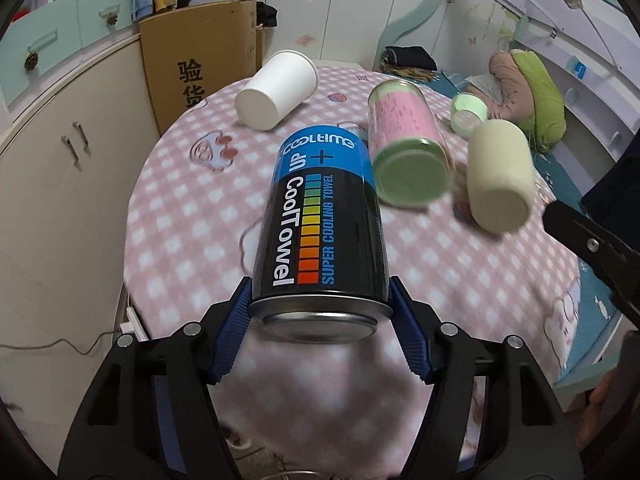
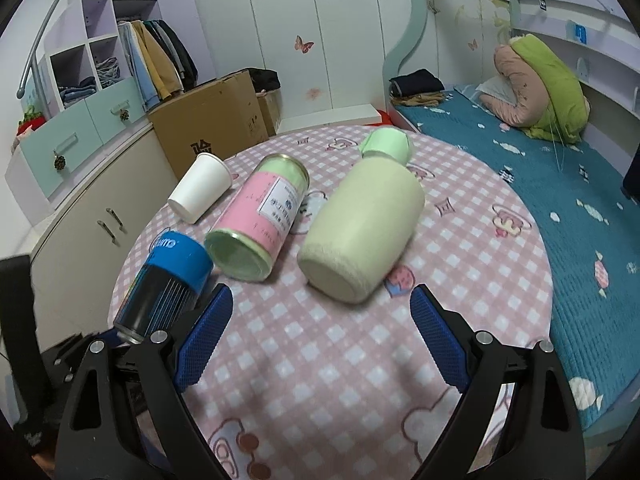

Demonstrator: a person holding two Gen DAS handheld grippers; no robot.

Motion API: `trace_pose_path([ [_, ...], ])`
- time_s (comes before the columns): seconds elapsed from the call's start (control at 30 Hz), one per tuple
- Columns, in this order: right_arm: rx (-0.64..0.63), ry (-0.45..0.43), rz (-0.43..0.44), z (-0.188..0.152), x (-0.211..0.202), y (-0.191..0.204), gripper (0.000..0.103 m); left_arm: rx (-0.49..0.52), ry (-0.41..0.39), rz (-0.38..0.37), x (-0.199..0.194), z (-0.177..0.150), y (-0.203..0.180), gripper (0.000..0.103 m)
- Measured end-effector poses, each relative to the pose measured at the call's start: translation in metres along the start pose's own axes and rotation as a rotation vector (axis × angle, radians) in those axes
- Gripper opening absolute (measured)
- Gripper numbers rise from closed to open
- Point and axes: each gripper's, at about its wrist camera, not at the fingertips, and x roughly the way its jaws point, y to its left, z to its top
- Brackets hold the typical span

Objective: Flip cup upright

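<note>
Your left gripper (image 1: 320, 312) clamps the blue-and-black can (image 1: 320, 224) near its metal base, the can tilted away from you; only the left view shows the label, while the right view catches its side at the table's (image 2: 320, 360) left edge. Farther left at the back, the paper cup (image 2: 200, 188) lies on its side, bottom toward you, close to the far-left rim and apart from both grippers. Next comes the pink tin (image 2: 256, 224), lying down just beside the can's blue end. Right of it lies the pale green bottle (image 2: 360, 236), blurred in the left view. Your right gripper (image 2: 320, 336) stands wide with nothing between its pads, bare checked cloth before it. The left view cuts that gripper off at its right border.
</note>
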Motion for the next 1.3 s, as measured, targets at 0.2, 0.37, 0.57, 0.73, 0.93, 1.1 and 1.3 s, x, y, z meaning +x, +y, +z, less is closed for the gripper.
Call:
trace_pose_path([
  [0.2, 0.01, 0.011, -0.005, -0.013, -0.011, 0.001, 0.087, 0.049, 0.006, -0.047, -0.014, -0.021, -0.024, 0.067],
  [0.37, 0.019, 0.017, -0.026, -0.018, -0.018, -0.004, 0.087, 0.085, 0.011, -0.068, -0.01, -0.024, -0.042, 0.067],
  [0.57, 0.042, 0.031, -0.047, -0.02, -0.019, -0.013, 0.087, 0.093, 0.008, -0.075, -0.004, -0.02, -0.05, 0.068],
  [0.73, 0.052, 0.034, -0.038, -0.019, -0.019, -0.011, 0.087, 0.111, -0.034, -0.062, -0.012, -0.019, -0.051, 0.088],
  [0.93, 0.068, 0.036, -0.053, -0.014, -0.021, -0.006, 0.087, 0.079, -0.054, -0.108, -0.031, -0.013, -0.033, 0.091],
  [1.1, 0.088, 0.047, -0.016, -0.006, -0.02, 0.006, 0.087, 0.058, -0.1, -0.135, -0.053, -0.008, -0.009, 0.093],
  [1.3, 0.105, 0.116, 0.066, -0.001, 0.001, 0.034, 0.087, 0.001, -0.142, -0.077, -0.062, 0.002, 0.037, 0.094],
])
